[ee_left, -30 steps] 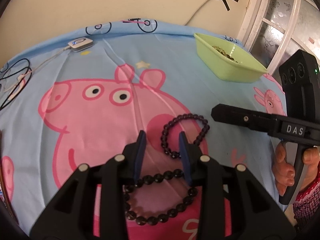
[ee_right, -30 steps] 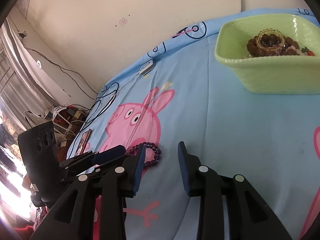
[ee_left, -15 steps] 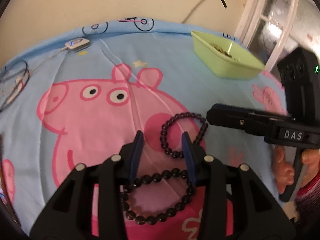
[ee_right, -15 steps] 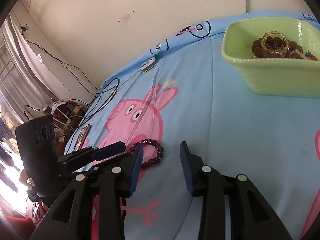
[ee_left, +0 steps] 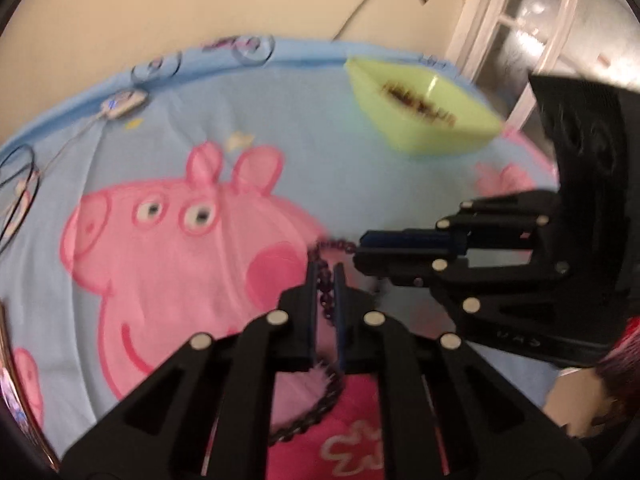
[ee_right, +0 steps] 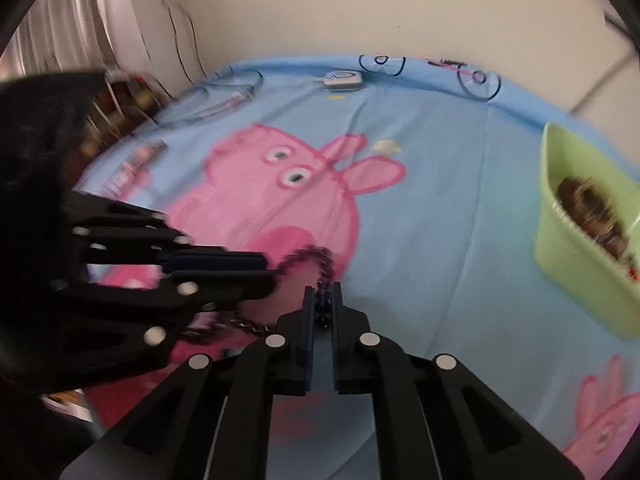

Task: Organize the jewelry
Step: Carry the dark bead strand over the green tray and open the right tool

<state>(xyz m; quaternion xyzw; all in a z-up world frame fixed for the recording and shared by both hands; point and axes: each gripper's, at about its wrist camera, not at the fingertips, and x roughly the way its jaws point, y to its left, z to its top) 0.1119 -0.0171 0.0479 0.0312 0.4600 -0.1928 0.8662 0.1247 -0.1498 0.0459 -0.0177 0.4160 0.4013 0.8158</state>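
Observation:
A dark purple bead bracelet (ee_left: 326, 280) lies on the pig-print cloth, and both grippers are closed on it. My left gripper (ee_left: 325, 280) is shut on its near-left side. My right gripper (ee_right: 322, 304) is shut on its right side (ee_right: 322, 276); it enters the left wrist view from the right (ee_left: 362, 250). A second black bead bracelet (ee_left: 316, 412) lies under my left gripper, partly hidden. A light green tray (ee_left: 460, 132) with several bracelets stands at the back right, also in the right wrist view (ee_right: 560, 240).
A blue pig-print cloth (ee_left: 180, 152) covers the surface. A small white device (ee_left: 122, 102) with a cable lies near the far edge, with black cables (ee_left: 18, 184) at the far left. A wall and window frame (ee_left: 480, 20) stand behind.
Both grippers have gone from open to shut on the purple bracelet. The right gripper swung in from the right toward the left gripper. Both views are motion-blurred now.

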